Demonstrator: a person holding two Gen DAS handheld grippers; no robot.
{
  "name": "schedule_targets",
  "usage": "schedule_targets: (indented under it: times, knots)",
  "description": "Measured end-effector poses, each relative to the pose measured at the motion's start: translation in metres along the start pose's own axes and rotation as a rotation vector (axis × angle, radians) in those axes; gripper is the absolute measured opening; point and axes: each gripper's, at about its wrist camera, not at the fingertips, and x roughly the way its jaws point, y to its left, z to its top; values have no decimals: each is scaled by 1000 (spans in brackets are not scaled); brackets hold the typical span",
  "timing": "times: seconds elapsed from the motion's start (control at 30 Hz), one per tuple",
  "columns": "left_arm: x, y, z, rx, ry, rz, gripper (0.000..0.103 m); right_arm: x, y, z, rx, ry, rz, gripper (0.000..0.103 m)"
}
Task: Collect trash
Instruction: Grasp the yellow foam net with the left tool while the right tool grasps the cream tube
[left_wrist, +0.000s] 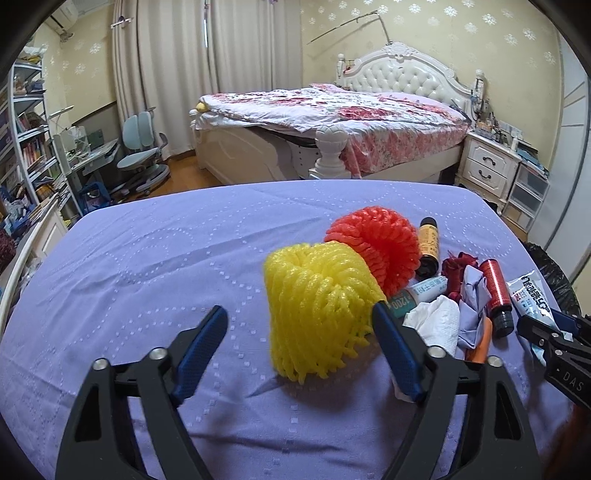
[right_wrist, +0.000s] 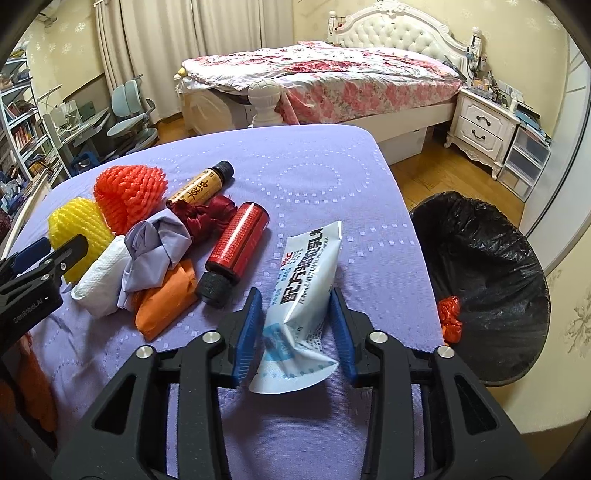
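Right gripper (right_wrist: 295, 325) straddles the crumpled white tube (right_wrist: 303, 295), jaws apart, not yet pinching. It should squeeze mid-body, then swing to the black-lined bin (right_wrist: 491, 280). Left gripper (left_wrist: 301, 332) gapes wide around the yellow foam net (left_wrist: 317, 306).

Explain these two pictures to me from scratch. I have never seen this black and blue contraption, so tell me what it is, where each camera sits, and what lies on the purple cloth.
A person holds one two-finger gripper in each hand; a camera on each looks along its fingers. In the left view, the left gripper stands open around a yellow foam fruit net. In the right view, the right gripper brackets a crumpled white and blue tube; contact is unclear. On the purple tablecloth also lie an orange foam net, a red bottle, a yellow-labelled bottle and crumpled paper and cloth. A black-lined trash bin stands beside it.
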Motion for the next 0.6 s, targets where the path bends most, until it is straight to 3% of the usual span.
schedule_targets:
  times: [0.17, 0.47, 0.53, 0.6]
  knots:
    - [4, 0, -1, -4, 31, -52, 46, 3, 0, 4, -5, 0, -3, 48]
    - [-2, 8, -6, -28, 21, -75, 39, 4, -2, 1, 3, -2, -8, 47]
    - [-6, 8, -9, -23, 12, -68, 39, 4, -2, -2, -1, -3, -13, 36]
    - [-11, 9, -13, -27, 7, -63, 39, 3, -3, -6, 0, -7, -9, 33]
